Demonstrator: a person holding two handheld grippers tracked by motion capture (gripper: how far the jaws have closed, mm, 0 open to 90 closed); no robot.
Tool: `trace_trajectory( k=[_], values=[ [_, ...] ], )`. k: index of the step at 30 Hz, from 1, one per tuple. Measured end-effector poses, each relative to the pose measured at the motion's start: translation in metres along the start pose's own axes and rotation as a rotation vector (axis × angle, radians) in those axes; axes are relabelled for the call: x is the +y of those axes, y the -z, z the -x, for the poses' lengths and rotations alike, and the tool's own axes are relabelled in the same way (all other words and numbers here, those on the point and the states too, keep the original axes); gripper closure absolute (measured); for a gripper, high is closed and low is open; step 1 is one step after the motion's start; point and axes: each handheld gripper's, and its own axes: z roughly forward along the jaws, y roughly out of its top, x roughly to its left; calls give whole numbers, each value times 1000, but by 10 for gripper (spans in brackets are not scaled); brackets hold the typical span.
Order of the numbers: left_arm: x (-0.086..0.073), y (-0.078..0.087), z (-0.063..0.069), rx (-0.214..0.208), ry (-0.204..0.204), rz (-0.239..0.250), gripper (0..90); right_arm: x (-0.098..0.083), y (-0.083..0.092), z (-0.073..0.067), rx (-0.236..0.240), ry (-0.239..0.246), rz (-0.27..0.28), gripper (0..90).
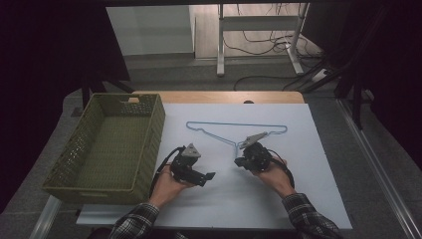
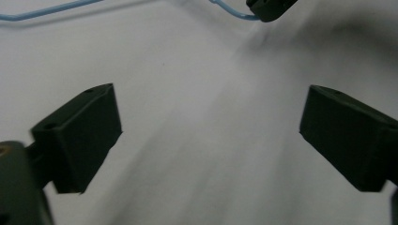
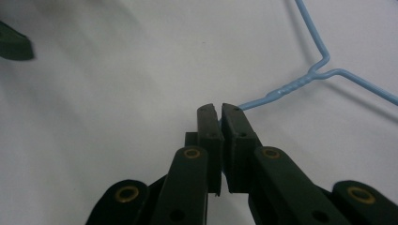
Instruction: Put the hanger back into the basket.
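A light blue wire hanger (image 1: 224, 124) lies flat on the white table top (image 1: 278, 199), its hook toward the person. My right gripper (image 1: 240, 160) is shut on the hook end. In the right gripper view the jaws (image 3: 218, 110) stand pressed together, with the hanger (image 3: 300, 83) wire coming out from between them past its twisted neck. My left gripper (image 1: 208, 178) rests to the left, apart from the hanger, pointing right. In the left gripper view (image 2: 211, 122) its jaws stand wide open over bare table. The hanger (image 2: 47, 11) and the right gripper's tip (image 2: 270, 7) show at the top edge.
An olive green mesh basket (image 1: 149, 144) with nothing in it stands on the table's left side, next to my left hand. A wooden strip (image 1: 224, 97) borders the table's far edge. Behind it are a floor with cables and a white stand's legs (image 1: 220, 45).
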Motion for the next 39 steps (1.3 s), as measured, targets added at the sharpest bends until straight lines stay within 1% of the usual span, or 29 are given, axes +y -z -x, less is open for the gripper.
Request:
trace_trajectory(
  k=[1,2,3,4,5,6,7,8,9,11,12,14,15,16,18,20,22,23,24,28,31,33,34,35,36,38,39],
  values=[
    [4,-6,0,-19,12,4,278,1,1,0,-3,3,3,862],
    [4,-6,0,-19,12,4,359,1,1,0,-3,3,3,862],
    [8,-16,-1,-69,31,-1,469,1,3,0,0,-1,6,862],
    [8,-16,-1,-69,31,-1,534,1,3,0,0,-1,6,862],
    [11,-28,-1,-80,29,-25,601,2,5,1,0,-3,12,862],
    [11,-28,-1,-80,29,-25,676,2,5,1,0,-3,12,862],
    [12,-35,-1,-88,25,-36,717,2,7,1,1,-7,18,862],
    [13,-41,0,-87,17,-35,717,2,7,1,1,-7,18,862],
    [14,-50,0,-90,19,-18,821,2,9,2,3,-9,22,862],
    [15,-53,1,-90,17,-11,875,3,10,2,4,-11,28,862],
    [16,-57,2,-88,14,-2,875,3,10,2,4,-11,28,862],
    [19,-63,4,-85,5,-2,894,3,11,2,4,-13,33,862],
    [21,-65,7,-72,-4,-4,895,3,12,2,6,-13,35,863],
    [24,-68,10,-65,-16,7,896,4,12,2,6,-12,36,862],
    [29,-71,12,-74,-14,8,896,4,13,2,8,-11,38,863],
    [33,-74,16,-69,-24,4,896,4,13,2,9,-11,41,862],
    [37,-79,21,-54,-45,-11,896,5,14,1,9,-10,43,862],
    [37,-79,21,-54,-45,-11,896,5,14,1,9,-10,43,862],
    [39,-80,22,-53,-54,-19,896,5,14,0,9,-10,44,862],
    [43,-81,26,-56,-63,-7,896,6,14,-1,14,-13,45,862],
    [46,-81,26,-58,-76,-16,896,6,14,-2,15,-8,45,861],
    [46,-82,27,-58,-50,6,896,6,14,-2,16,-8,46,859],
    [46,-82,26,-60,-56,-2,896,6,13,-2,18,-10,44,854],
    [46,-83,26,-60,-53,1,896,6,13,-2,17,-14,44,853],
    [46,-82,25,-64,-71,-14,896,5,13,-2,21,-24,49,851],
    [46,-83,26,-64,-58,-8,895,5,14,-1,19,-29,57,804],
    [45,-84,26,-65,-57,-6,895,5,17,1,9,-29,68,783]
  ],
)
